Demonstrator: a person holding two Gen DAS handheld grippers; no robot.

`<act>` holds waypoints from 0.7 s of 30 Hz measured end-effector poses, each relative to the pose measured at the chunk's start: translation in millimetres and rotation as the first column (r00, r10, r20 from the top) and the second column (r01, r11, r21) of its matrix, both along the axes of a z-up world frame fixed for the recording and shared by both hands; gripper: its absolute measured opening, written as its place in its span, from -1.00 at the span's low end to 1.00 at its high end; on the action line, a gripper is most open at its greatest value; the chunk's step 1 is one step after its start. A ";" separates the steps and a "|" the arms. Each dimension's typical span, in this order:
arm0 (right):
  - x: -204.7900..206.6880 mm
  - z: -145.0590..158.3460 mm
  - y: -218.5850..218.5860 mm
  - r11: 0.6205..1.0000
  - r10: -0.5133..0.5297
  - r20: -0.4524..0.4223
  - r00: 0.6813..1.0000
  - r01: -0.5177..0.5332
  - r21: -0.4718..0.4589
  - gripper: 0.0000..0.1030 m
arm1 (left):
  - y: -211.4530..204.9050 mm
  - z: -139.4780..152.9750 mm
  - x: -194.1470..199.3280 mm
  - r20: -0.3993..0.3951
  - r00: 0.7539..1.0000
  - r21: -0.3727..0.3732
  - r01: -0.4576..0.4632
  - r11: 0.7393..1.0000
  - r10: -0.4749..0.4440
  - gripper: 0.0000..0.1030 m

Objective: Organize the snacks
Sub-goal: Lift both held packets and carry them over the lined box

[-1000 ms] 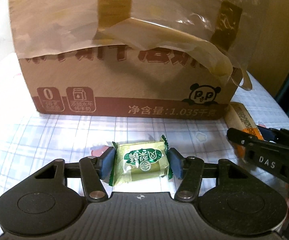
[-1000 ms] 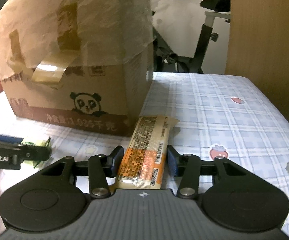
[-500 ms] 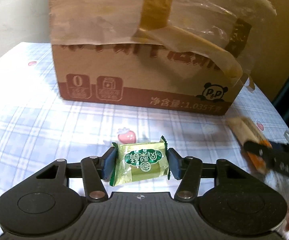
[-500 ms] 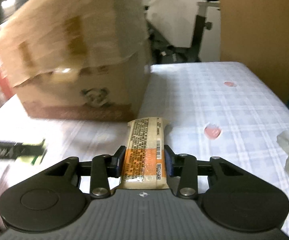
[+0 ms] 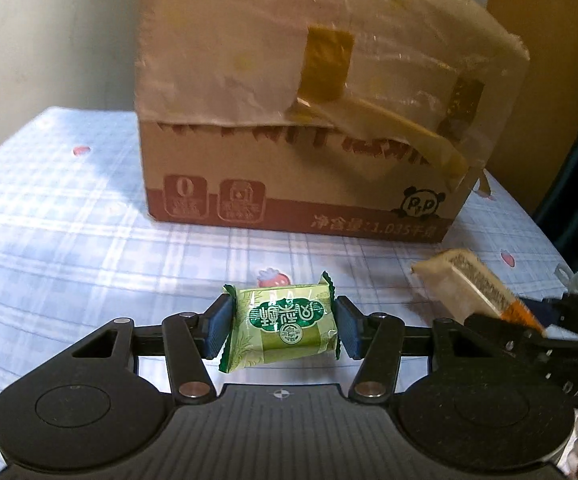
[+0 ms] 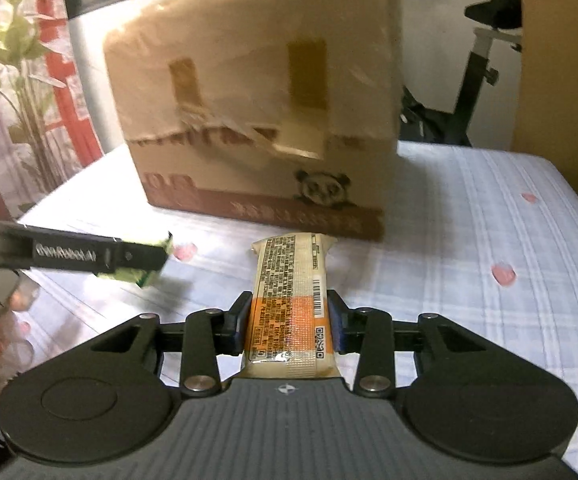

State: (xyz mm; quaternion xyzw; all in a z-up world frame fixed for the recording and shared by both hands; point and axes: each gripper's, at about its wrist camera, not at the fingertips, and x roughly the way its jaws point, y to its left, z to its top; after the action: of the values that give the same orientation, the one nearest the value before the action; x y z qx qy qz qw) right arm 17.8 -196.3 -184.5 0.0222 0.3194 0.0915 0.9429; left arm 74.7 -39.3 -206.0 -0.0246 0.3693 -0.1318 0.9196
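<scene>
Left wrist view shows the cardboard box [image 5: 301, 152] smaller and farther off than it was one second ago, when its printed front filled most of the picture; both views now take in its wrapped upper part, so both tools have been lifted up and drawn back from it. The box stands on the tabletop [image 5: 69, 216], which is covered by a blue checked cloth with strawberry prints, and its top is under taped plastic film [image 5: 273, 52]; whether an opening is available cannot be told from these views. The right tongs [image 6: 288, 322] are pinching the snack bar [image 6: 291, 304] across its orange lower part, with the pale printed end pointing toward the box. One second ago that bar lay close to the box corner; it is now clear of the cloth and carried in the air. The left tongs [image 5: 280, 326] are pinching the green candy [image 5: 283, 320] by its two short sides, label facing the camera, held above the cloth and near the bar. Neither grip has changed over the last second; only height and distance have. Judged from this, both pick-ups are complete and the carry stage is under way, with each snack awaiting placement.
</scene>
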 end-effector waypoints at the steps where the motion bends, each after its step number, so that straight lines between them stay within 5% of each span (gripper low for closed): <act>1: 0.5 3.5 2.7 1.000 0.009 0.008 1.000 -0.009 0.003 -0.23 | 3.0 4.2 -1.6 0.011 1.000 0.007 0.000 1.000 0.000 0.12; 11: 8.4 44.6 35.0 0.993 0.107 0.107 0.988 -0.111 0.028 -0.23 | 43.2 65.0 -11.6 0.126 0.991 0.052 0.027 0.998 -0.033 0.12; 21: 22.3 119.4 41.7 0.980 0.149 0.303 0.941 -0.182 0.082 -0.23 | 64.4 150.8 4.5 0.278 0.960 0.005 0.028 1.000 -0.028 0.12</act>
State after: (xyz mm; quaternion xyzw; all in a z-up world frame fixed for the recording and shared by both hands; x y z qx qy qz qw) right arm 40.1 -154.6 -65.1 0.0327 0.1701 0.1900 0.9664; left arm 79.2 25.1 -55.2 0.0000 0.2370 -0.1468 0.9604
